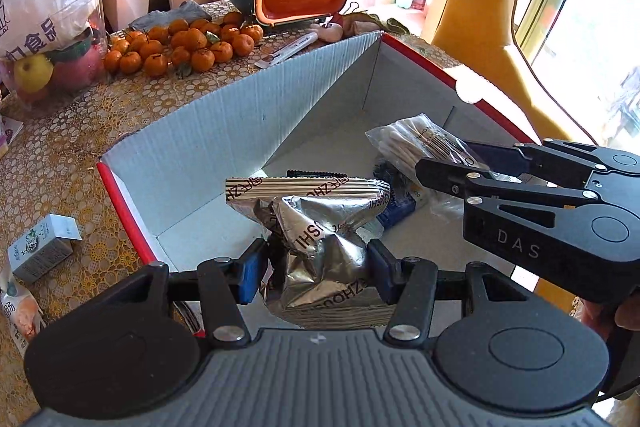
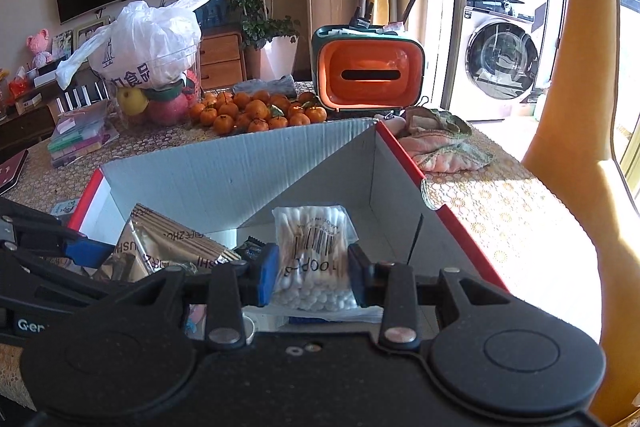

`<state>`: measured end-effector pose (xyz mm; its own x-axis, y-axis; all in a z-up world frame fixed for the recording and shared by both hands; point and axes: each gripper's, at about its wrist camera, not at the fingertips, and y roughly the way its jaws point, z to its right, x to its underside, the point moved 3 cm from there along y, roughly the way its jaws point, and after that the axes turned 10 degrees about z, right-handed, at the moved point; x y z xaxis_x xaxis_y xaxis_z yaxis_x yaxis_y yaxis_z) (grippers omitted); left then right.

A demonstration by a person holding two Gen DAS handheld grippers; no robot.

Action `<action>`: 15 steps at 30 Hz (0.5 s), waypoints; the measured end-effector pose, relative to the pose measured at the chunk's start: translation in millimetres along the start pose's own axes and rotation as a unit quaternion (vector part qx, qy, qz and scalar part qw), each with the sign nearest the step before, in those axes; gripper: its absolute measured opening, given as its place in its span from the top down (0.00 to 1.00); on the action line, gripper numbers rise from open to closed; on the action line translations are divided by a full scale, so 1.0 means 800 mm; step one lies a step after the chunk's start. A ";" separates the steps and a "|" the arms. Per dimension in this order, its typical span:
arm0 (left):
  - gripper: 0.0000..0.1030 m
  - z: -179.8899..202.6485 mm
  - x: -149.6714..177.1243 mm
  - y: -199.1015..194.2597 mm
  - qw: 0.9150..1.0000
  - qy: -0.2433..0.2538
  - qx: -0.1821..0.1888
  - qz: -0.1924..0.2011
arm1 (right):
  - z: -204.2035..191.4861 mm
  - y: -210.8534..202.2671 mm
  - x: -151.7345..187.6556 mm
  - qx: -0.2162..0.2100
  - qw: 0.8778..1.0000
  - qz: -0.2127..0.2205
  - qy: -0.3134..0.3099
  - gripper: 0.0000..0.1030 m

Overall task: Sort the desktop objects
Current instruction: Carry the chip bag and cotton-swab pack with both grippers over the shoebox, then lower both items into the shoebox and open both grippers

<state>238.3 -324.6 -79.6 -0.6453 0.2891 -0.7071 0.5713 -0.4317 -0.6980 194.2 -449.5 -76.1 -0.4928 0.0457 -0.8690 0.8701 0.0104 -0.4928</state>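
At lower centre of the left wrist view: left gripper (image 1: 316, 273), clamped on a crumpled silver foil packet (image 1: 320, 227).
Packet axis: long axis runs away from the gripper toward the upper frame; held near its waist, far end up over the box floor.
Lower centre of the right wrist view: right gripper (image 2: 313, 273), closed on a clear bag of cotton swabs (image 2: 314, 255); swabs run upward in frame, between the pads.
Box: white corrugated box with red rim (image 1: 240, 131); both held things are over its open interior, near the bottom edge of the opening.
Relation that matters: each item already sits in its own gripper, above the box; the packet lies left of the swab bag, the two grippers close together.
Judgement: release calls for little travel; crowding between the grippers is the risk.
Beyond, upper left: tangerines (image 1: 180, 45) on the counter (image 1: 60, 131).
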 end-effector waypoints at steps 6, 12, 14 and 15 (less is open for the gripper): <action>0.48 -0.003 0.002 0.016 1.000 -0.005 -0.004 -0.017 | 0.004 0.019 0.005 -0.004 1.000 -0.026 0.014 0.66; 0.48 0.002 0.002 0.026 0.999 0.018 -0.005 -0.026 | 0.008 0.031 0.011 0.006 0.999 -0.045 0.013 0.66; 0.48 0.002 0.003 0.031 0.999 0.022 -0.008 -0.034 | 0.008 0.034 0.012 0.008 0.999 -0.048 0.013 0.66; 0.48 0.002 0.004 0.033 0.999 0.024 -0.010 -0.038 | 0.009 0.034 0.013 0.008 0.999 -0.050 0.013 0.66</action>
<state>250.5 -336.5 -100.4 -0.6616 0.3616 -0.6569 0.5330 -0.3894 -0.7512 212.9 -455.5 -99.1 -0.5761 0.0714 -0.8142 0.8164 0.0009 -0.5775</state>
